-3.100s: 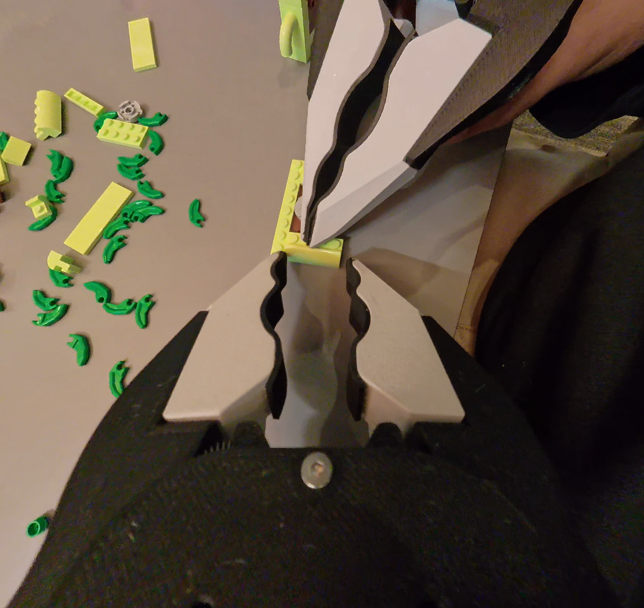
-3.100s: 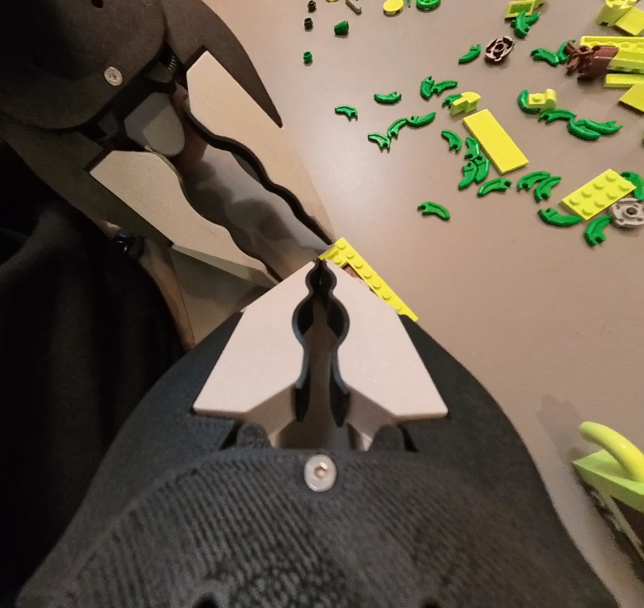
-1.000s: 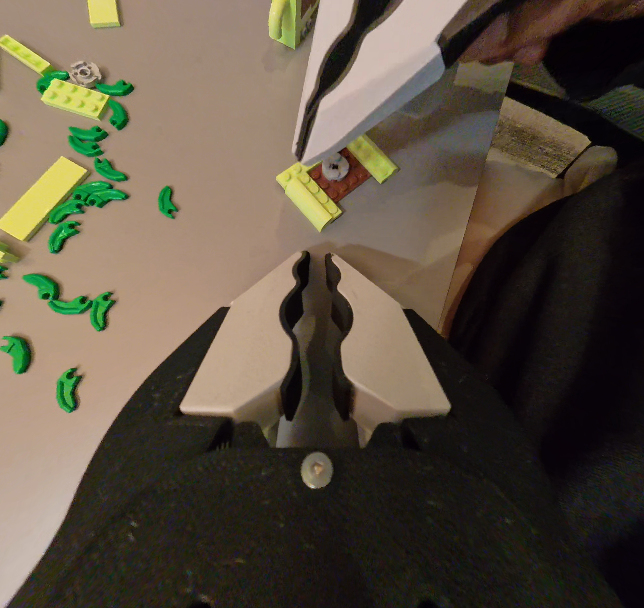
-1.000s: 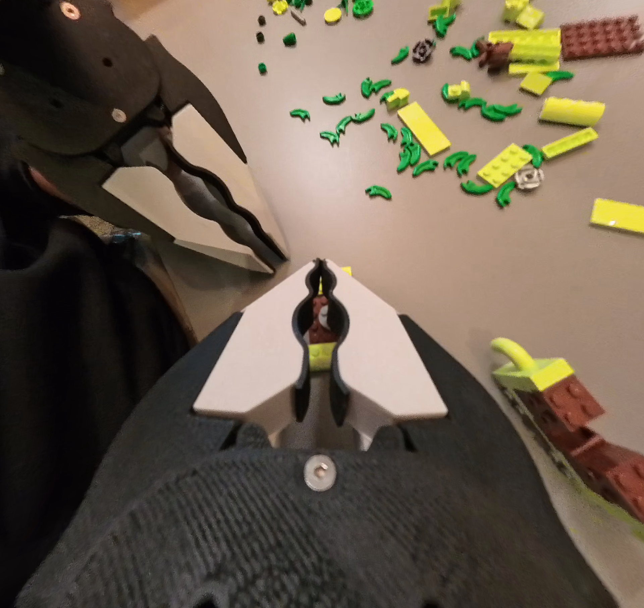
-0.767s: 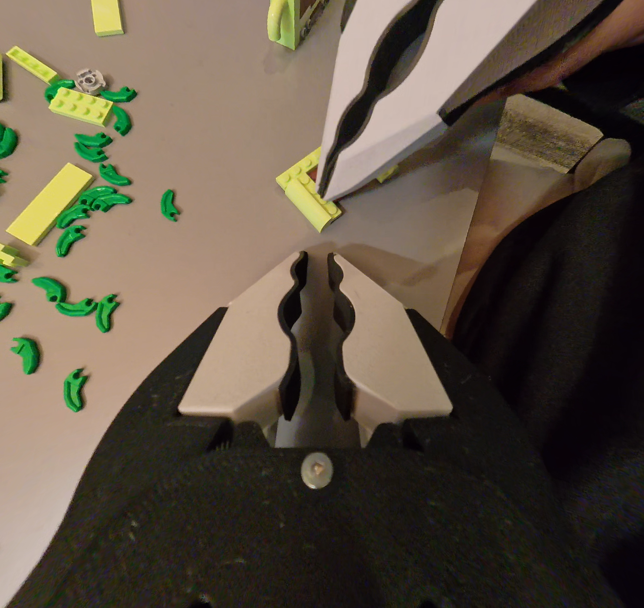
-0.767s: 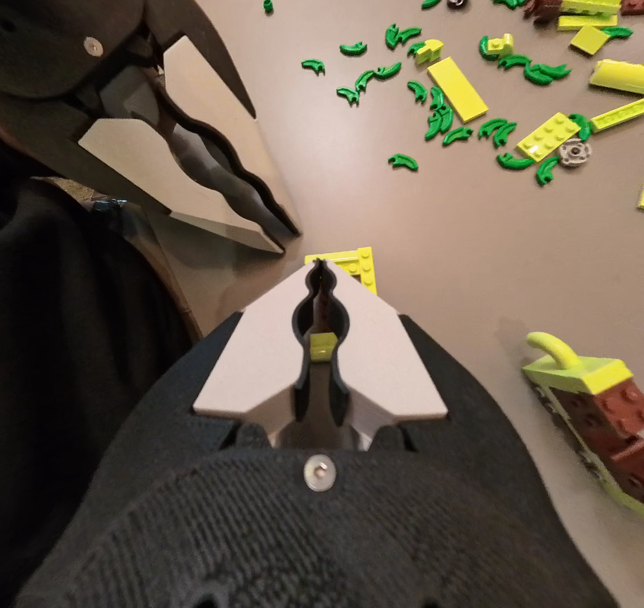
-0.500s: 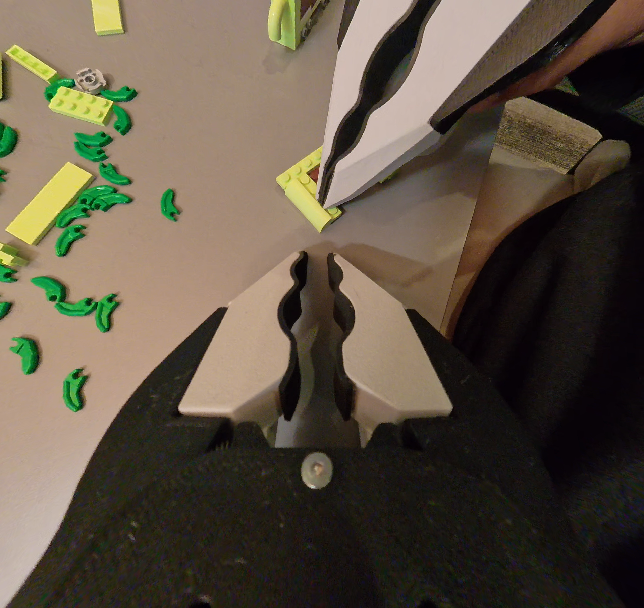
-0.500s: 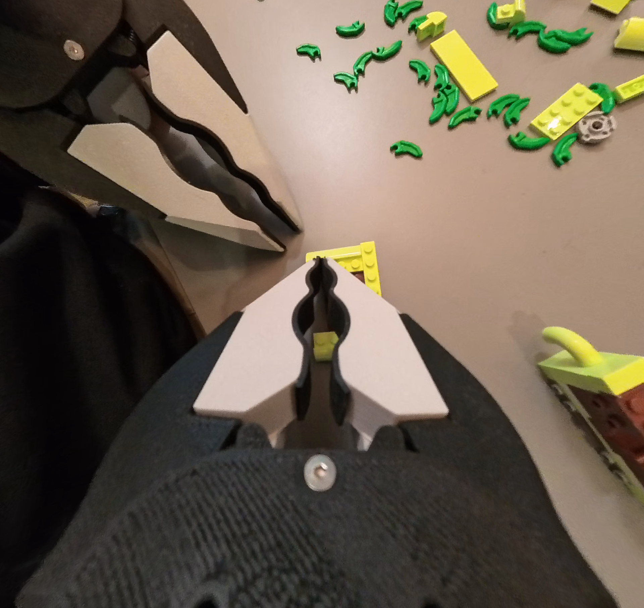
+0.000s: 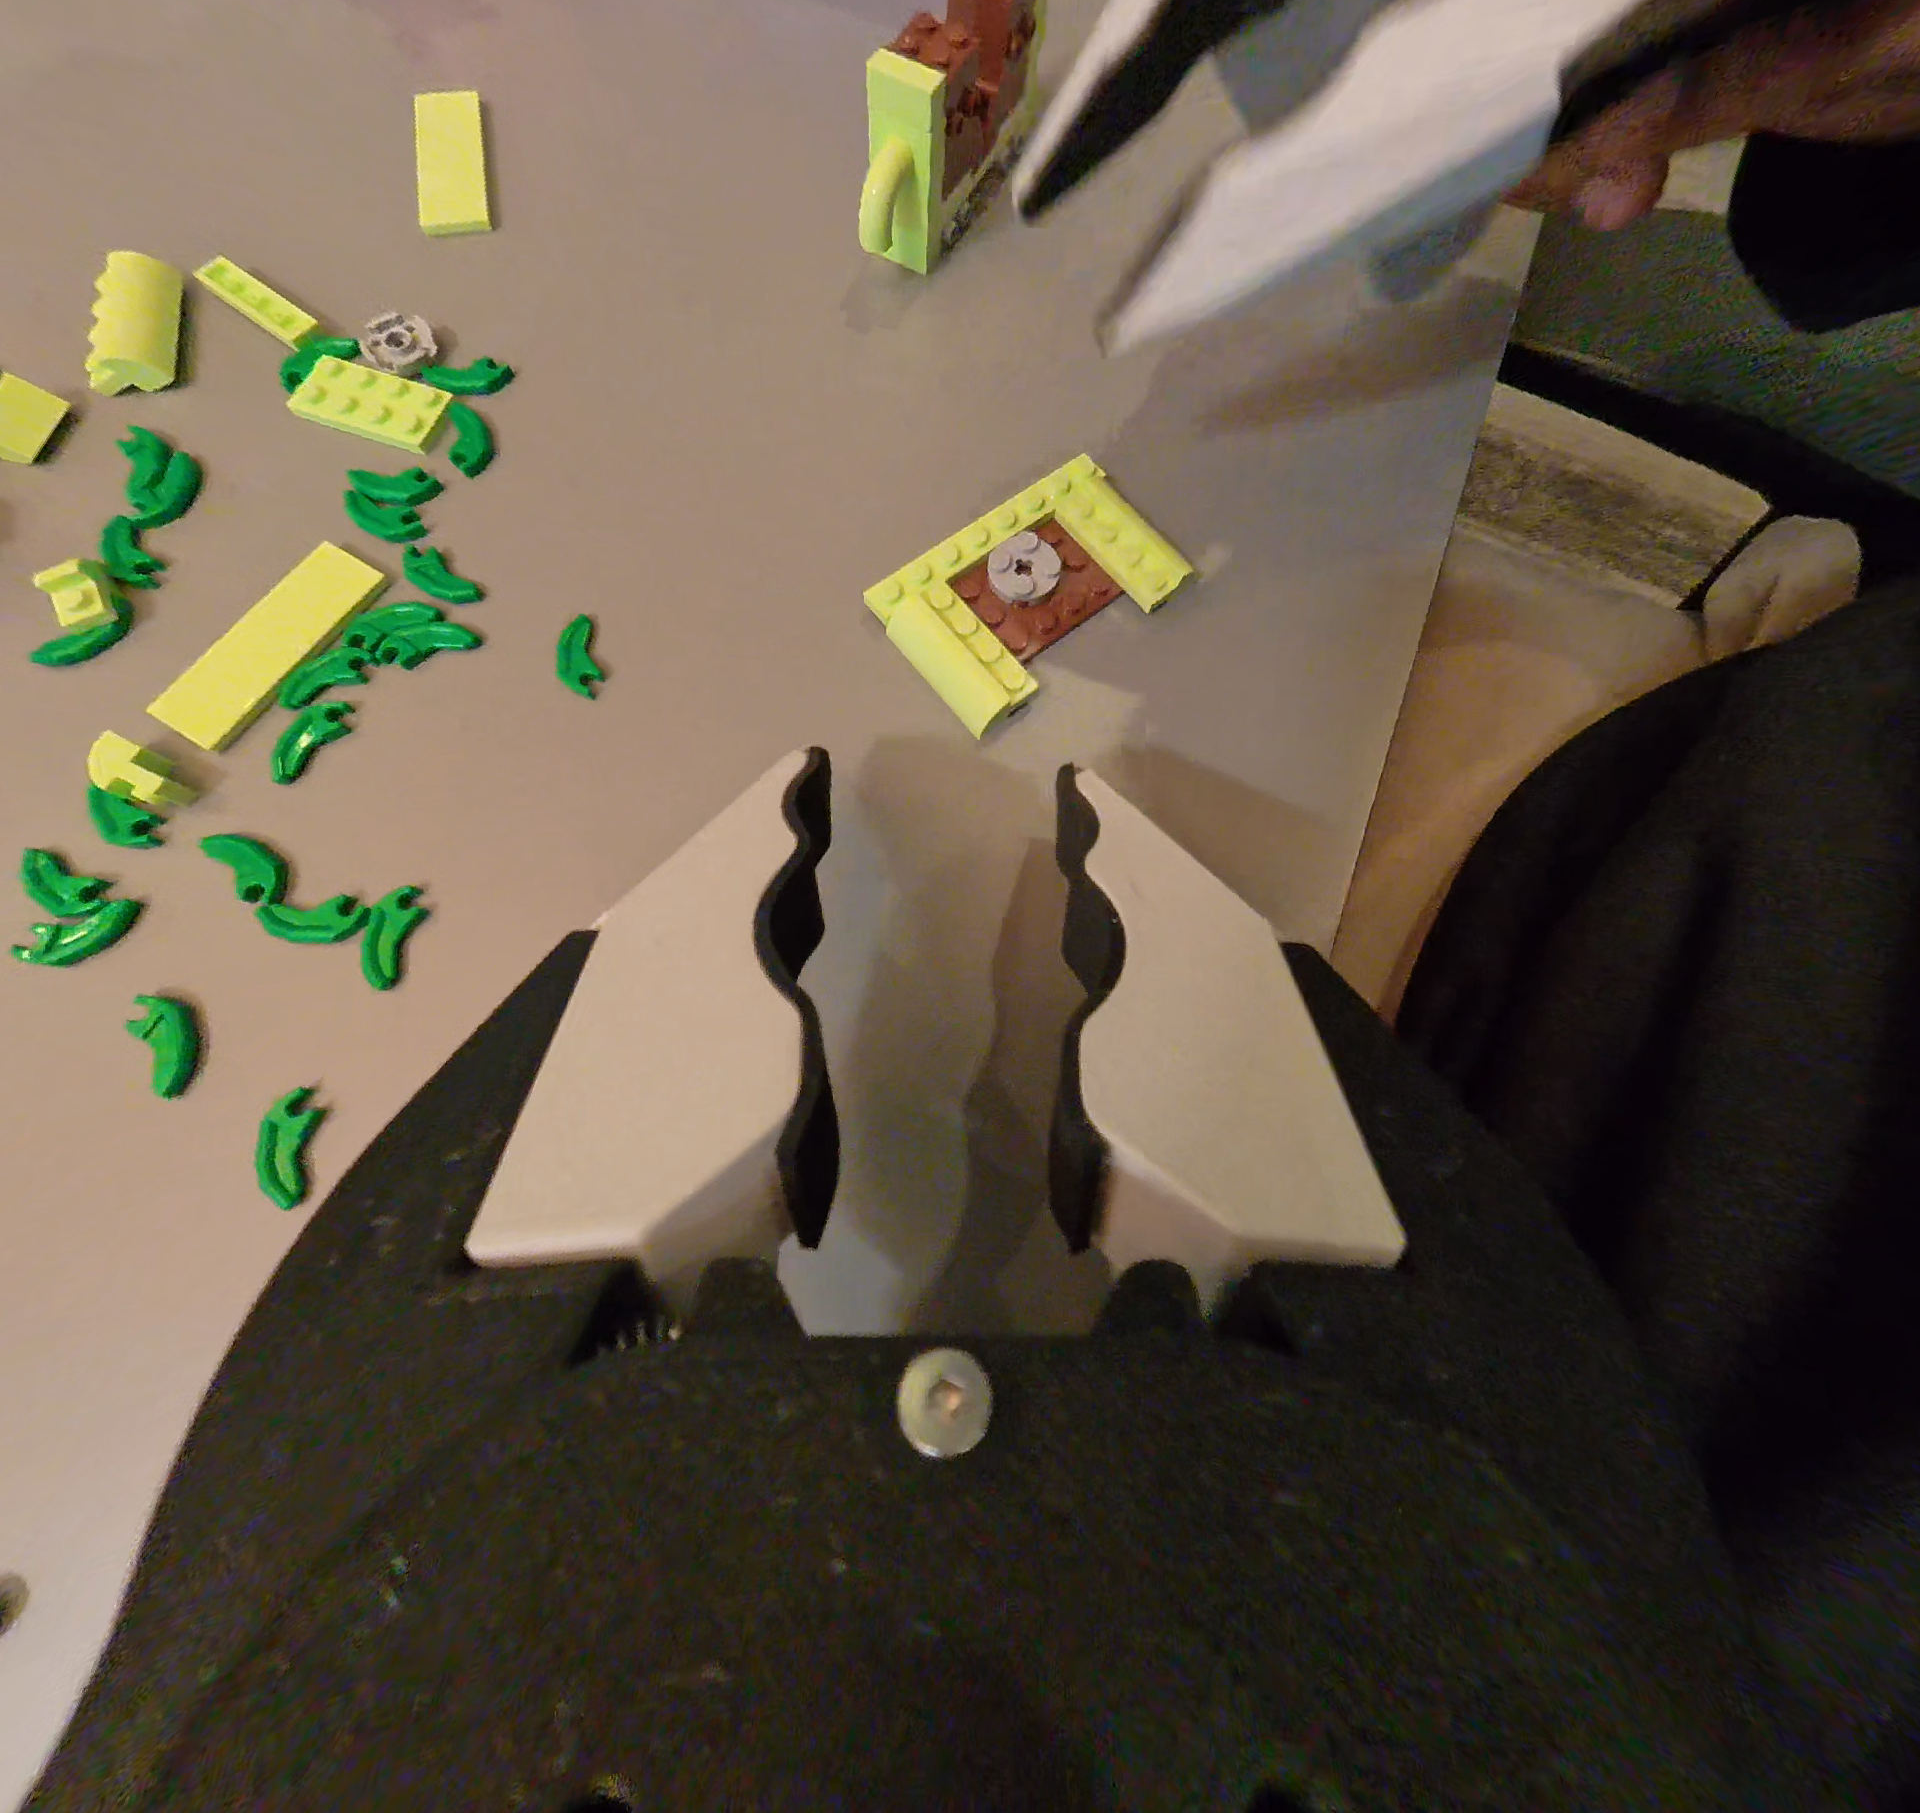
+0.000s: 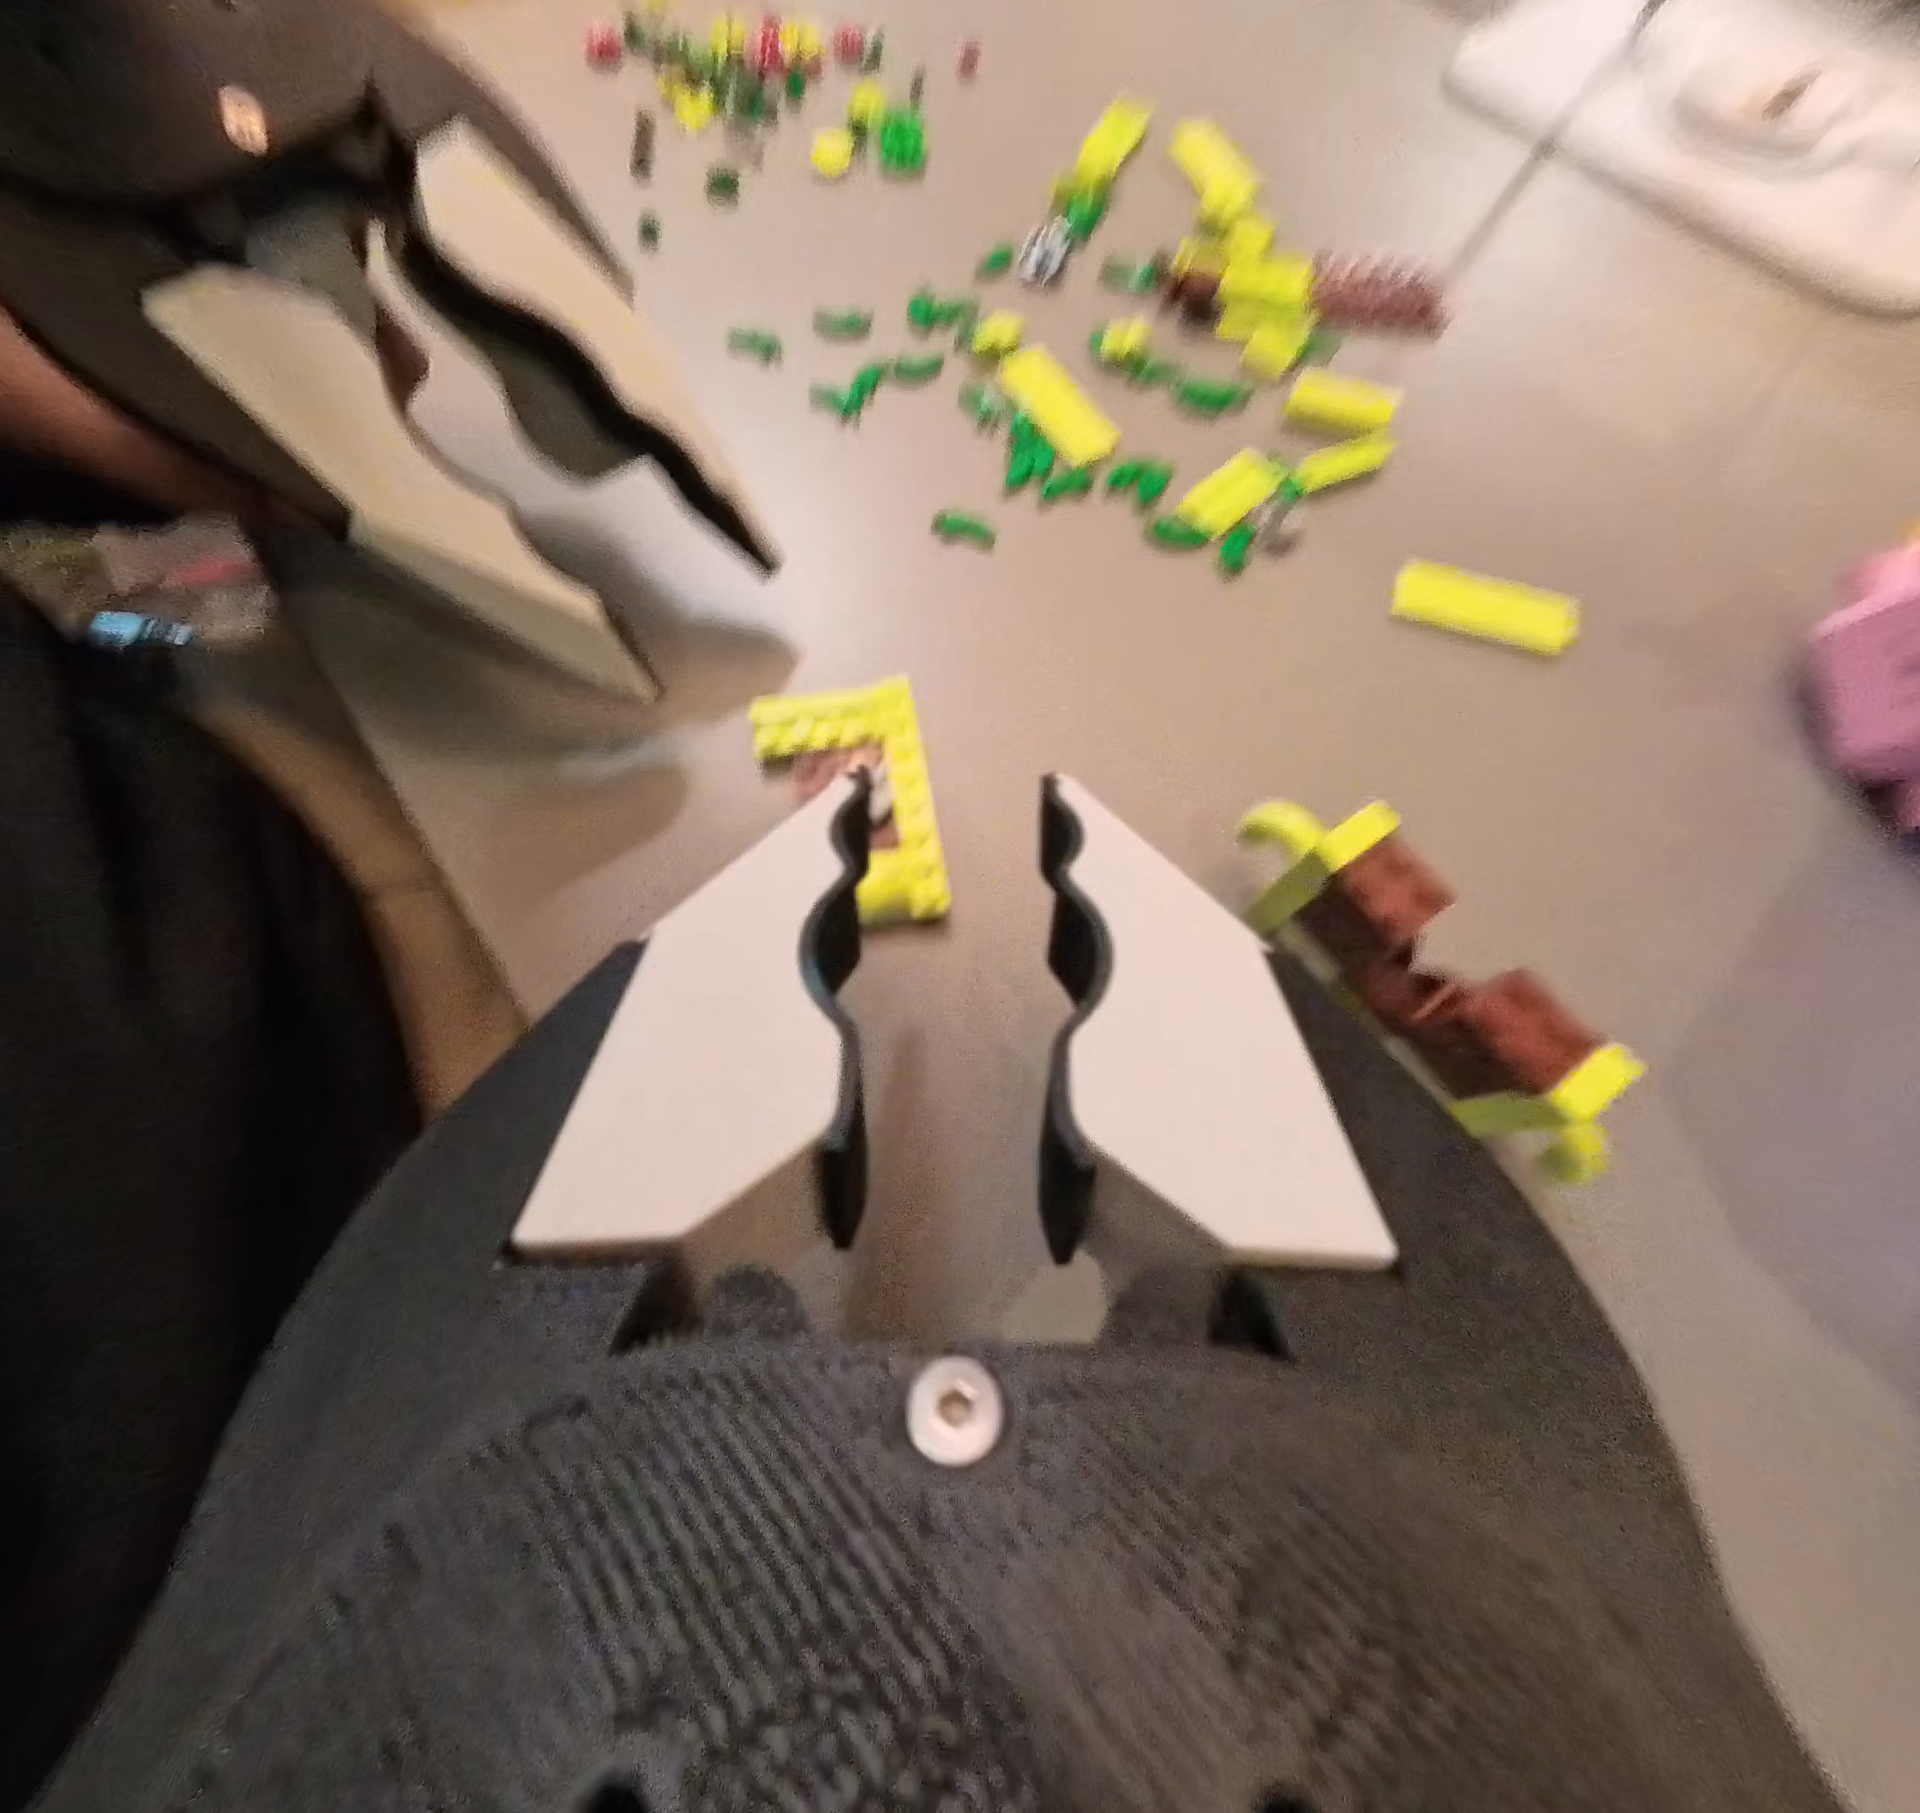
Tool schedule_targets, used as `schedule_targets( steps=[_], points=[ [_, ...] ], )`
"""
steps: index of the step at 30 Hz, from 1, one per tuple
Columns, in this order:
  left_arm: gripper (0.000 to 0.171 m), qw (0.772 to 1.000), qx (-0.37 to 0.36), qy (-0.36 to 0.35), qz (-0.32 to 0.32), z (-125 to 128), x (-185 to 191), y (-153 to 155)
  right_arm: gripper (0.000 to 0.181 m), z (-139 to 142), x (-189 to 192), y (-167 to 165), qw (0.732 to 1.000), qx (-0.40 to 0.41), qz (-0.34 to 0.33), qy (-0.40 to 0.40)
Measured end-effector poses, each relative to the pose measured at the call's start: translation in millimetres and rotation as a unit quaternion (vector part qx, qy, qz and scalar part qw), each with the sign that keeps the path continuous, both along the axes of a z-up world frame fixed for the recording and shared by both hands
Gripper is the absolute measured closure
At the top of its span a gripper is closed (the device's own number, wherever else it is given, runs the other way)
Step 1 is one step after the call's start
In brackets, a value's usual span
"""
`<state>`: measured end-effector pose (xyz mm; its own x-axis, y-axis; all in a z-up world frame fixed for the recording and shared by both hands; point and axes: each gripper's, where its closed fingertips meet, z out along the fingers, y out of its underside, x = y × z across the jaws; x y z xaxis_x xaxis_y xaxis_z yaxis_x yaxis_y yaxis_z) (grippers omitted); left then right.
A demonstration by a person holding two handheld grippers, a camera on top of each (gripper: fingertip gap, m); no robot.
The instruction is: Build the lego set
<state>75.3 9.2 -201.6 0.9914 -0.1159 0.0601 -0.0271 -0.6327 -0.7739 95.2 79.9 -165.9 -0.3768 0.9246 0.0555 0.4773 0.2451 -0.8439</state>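
Left gripper (image 9: 940, 776) low over grey table (image 9: 675, 205), jaws spread wide, nothing between them. Right gripper (image 10: 951, 787) likewise parted wide and empty; right wrist view badly smeared by motion blur.

Small flat build (image 9: 1023, 584) lying on table just past left fingertips, at 12 o'clock from them: brown plate framed on three sides by lime strips, round grey stud piece (image 9: 1023, 568) on top of brown. In right wrist view same build (image 10: 873, 787) just beyond and partly behind left-hand finger, at 11 o'clock. Neither gripper touching it.

Taller brown-and-lime block with curved lime handle (image 9: 951, 111) standing at 12 o'clock, well beyond flat build. Loose parts scattered at 9 to 11 o'clock: green curved bits (image 9: 312, 916), lime tile (image 9: 265, 641), lime studded plate (image 9: 369, 402), long lime tile (image 9: 450, 161).

Person's hand (image 9: 1662, 132) behind right gripper at 1 o'clock.
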Motion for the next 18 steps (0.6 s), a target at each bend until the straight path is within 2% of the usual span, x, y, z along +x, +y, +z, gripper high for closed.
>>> schedule_targets(
  steps=[3,6,11,15,18],
  points=[
    [0.127,1.000,0.004,-0.002,-0.008,1,1,3,0.135,-32,16,-14,0.996,-0.013,0.024,-0.081],
    [0.123,1.000,0.001,0.002,-0.008,1,-1,5,0.134,-44,16,-20,0.996,0.008,0.034,-0.088],
    [0.120,1.000,0.000,0.006,-0.001,4,-4,5,0.142,-45,6,-21,0.995,0.031,0.050,-0.078],
    [0.119,1.000,0.008,0.020,0.001,9,-16,10,0.142,-44,-8,-21,0.991,0.056,0.095,-0.070],
    [0.116,0.999,0.004,0.046,0.000,15,-27,16,0.142,-45,-22,-25,0.987,0.044,0.137,-0.065]
  ],
)
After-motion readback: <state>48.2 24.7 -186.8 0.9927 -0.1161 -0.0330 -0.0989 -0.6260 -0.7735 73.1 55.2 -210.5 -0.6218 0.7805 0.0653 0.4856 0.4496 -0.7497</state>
